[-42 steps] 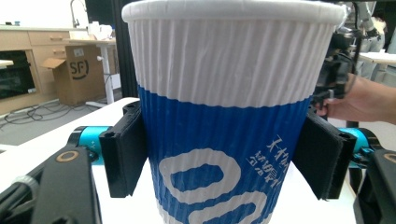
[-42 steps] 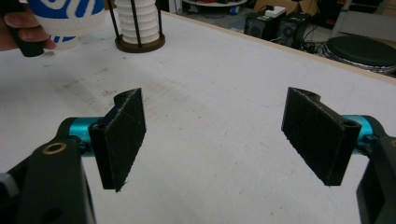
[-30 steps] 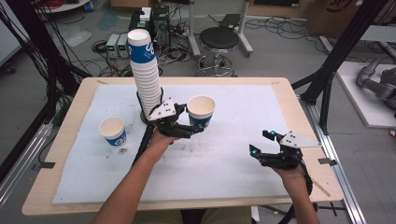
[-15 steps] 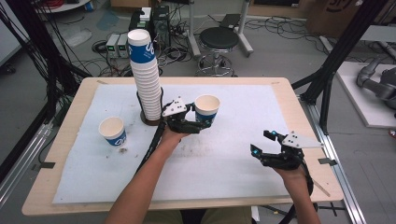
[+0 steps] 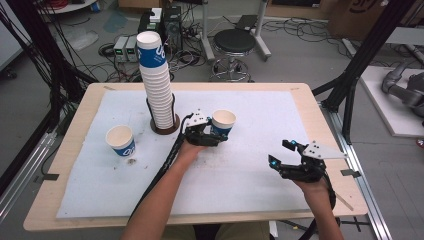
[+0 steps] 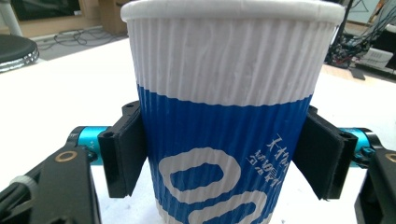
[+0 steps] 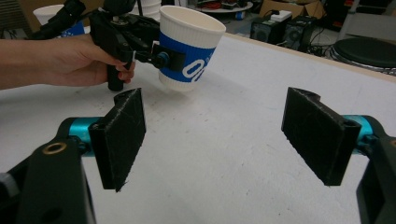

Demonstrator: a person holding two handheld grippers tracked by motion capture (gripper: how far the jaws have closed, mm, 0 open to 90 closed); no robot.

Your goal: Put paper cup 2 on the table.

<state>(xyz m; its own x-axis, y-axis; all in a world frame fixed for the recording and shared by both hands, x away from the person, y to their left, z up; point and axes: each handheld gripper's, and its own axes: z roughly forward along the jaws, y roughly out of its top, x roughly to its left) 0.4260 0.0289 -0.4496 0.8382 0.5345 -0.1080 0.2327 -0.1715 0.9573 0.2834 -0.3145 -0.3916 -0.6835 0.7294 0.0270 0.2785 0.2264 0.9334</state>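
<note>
A ribbed white-and-blue paper cup (image 5: 223, 121) stands upright between the jaws of my left gripper (image 5: 220, 135), just right of the tall cup stack. In the left gripper view the cup (image 6: 224, 116) is close up, and both black pads (image 6: 126, 154) press its blue band. Seen from the right gripper view, the cup (image 7: 187, 51) hangs just above the white mat, a little tilted. My right gripper (image 5: 280, 153) rests at the near right of the table. Its jaws are wide apart, and between them (image 7: 224, 140) is only bare mat.
A tall stack of the same cups (image 5: 156, 85) rises from a dark round base at the back left. A single cup (image 5: 121, 141) stands on the white mat (image 5: 250, 185) at the left. The wooden table edge (image 5: 70, 150) frames the mat. A stool (image 5: 235, 42) and cables lie beyond.
My left gripper has carried the cup a little to the right and downward, away from the stack. The right gripper has stayed where it was.
</note>
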